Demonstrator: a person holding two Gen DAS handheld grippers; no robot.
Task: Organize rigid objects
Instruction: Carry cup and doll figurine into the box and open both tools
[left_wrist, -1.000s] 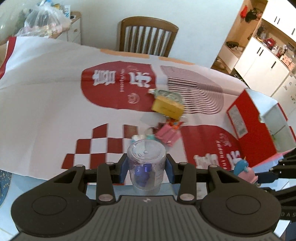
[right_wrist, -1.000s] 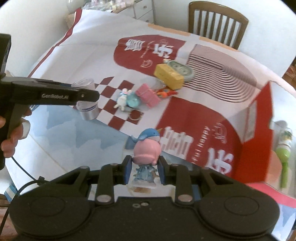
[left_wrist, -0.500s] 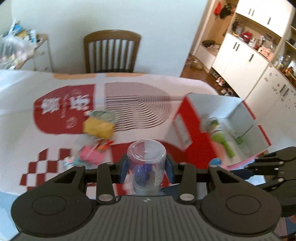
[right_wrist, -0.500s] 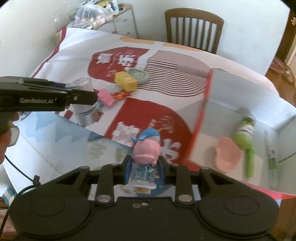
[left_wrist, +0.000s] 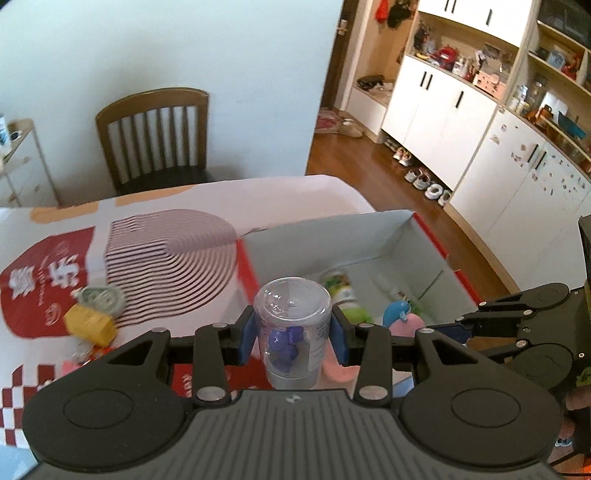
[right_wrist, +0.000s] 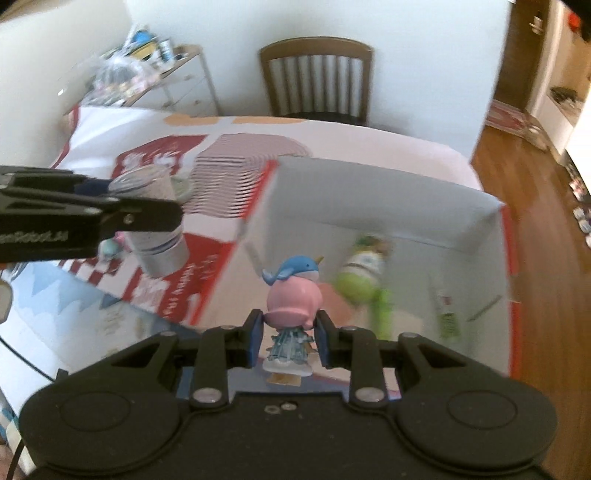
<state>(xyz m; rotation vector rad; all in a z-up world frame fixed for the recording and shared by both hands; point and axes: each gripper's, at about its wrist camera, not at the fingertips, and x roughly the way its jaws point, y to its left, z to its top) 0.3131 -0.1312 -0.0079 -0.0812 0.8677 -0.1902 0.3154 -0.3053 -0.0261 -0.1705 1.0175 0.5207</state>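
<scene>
My left gripper (left_wrist: 292, 334) is shut on a clear plastic jar (left_wrist: 291, 325) with blue pieces inside, held above the near left edge of the red box (left_wrist: 439, 251). The jar also shows in the right wrist view (right_wrist: 155, 221). My right gripper (right_wrist: 290, 341) is shut on a pink figurine with a blue whale hat (right_wrist: 293, 295), held over the box's white inside (right_wrist: 369, 206). The figurine also shows in the left wrist view (left_wrist: 400, 317). In the box lie a green-and-white toy (right_wrist: 364, 275), a pink dish and a slim tube (right_wrist: 445, 314).
On the red-and-white tablecloth (left_wrist: 159, 240) left of the box lie a yellow block (left_wrist: 90, 325), a round grey tin (left_wrist: 101, 299) and small pink items. A wooden chair (left_wrist: 155, 136) stands behind the table. White cabinets (left_wrist: 461, 122) line the right.
Both grippers have swung right with their loads, from over the tablecloth to the box. The figurine now hangs over the box's inside and the jar is at its left edge.
</scene>
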